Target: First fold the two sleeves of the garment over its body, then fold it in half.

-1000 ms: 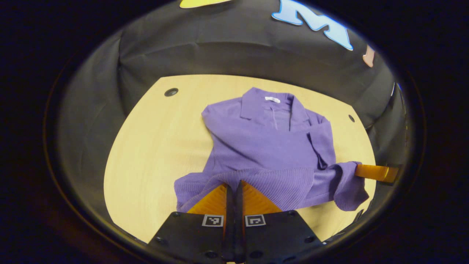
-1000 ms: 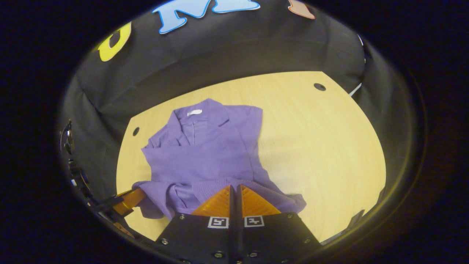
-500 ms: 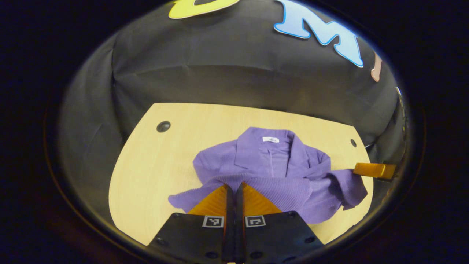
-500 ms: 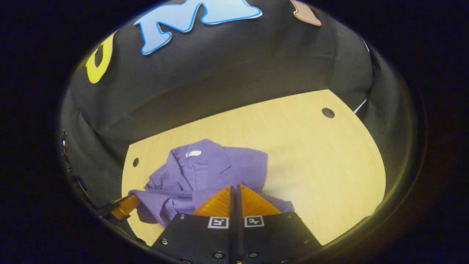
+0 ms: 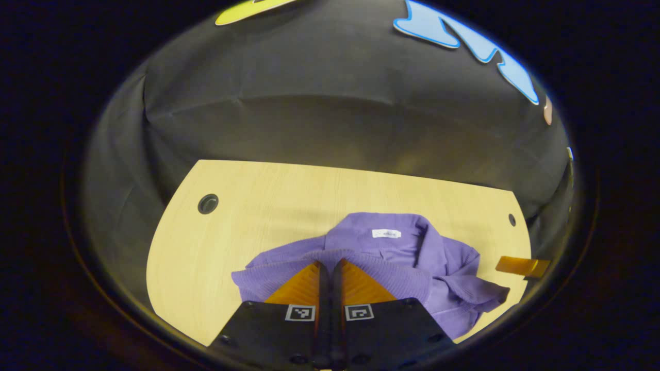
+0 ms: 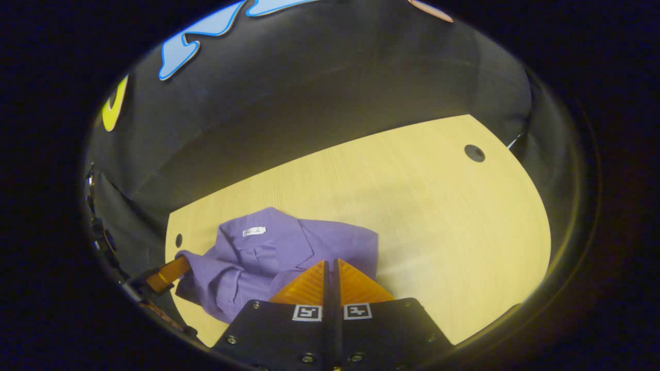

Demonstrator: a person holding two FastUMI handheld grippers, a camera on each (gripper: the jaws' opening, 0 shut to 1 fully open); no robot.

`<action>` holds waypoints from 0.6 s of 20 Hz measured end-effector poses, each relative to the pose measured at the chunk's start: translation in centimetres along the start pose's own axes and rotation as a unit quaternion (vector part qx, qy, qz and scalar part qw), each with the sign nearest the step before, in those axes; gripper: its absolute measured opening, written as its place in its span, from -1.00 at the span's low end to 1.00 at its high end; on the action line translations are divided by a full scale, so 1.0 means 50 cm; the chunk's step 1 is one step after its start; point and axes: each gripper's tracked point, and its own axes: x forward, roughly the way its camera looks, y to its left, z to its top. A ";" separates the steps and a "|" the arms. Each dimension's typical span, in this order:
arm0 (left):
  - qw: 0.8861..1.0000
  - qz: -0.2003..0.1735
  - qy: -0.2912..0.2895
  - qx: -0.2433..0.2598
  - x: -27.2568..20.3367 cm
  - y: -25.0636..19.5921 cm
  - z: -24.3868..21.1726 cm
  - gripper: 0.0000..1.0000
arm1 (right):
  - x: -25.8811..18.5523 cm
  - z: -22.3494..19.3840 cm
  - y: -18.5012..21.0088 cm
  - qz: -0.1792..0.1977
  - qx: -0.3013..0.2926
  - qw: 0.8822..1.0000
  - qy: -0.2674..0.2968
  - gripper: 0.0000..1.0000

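Note:
The purple collared garment (image 5: 443, 268) lies on the wooden table (image 5: 258, 216), its sleeves folded in over the body. In the left gripper view my left gripper (image 5: 330, 263) is shut on the ribbed hem, held up just short of the collar and its white label (image 5: 386, 233). At the right edge of that view, one of the right gripper's fingers (image 5: 521, 266) pokes out of the cloth. In the right gripper view my right gripper (image 6: 331, 262) is shut on the hem too, over the garment (image 6: 268, 247). Farther left, the left gripper (image 6: 165, 274) sticks out of the fabric.
Black cloth walls close in the table's far side and both ends. The tabletop has a round cable hole near one far corner (image 5: 208, 204) and another near the other corner (image 6: 474, 153). Bare wood (image 6: 438, 216) lies to the right of the garment.
Both grippers have carried the hem away from the near edge and up toward the collar. The lower half of the garment now doubles over the upper half.

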 end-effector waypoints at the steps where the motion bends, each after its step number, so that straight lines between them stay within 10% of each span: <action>1: 1.000 0.005 0.010 0.006 0.016 0.003 -0.013 -0.87 | 0.005 -0.004 0.002 0.001 -0.003 1.000 0.003 -0.98; 10: 0.999 -0.011 0.040 -0.007 0.056 -0.011 -0.054 -0.72 | -0.006 -0.012 0.020 0.015 -0.021 1.000 0.003 -0.99; 12: 1.000 -0.011 0.023 0.004 0.030 -0.006 -0.038 -0.01 | -0.022 -0.010 0.025 0.015 -0.024 1.000 -0.003 -0.98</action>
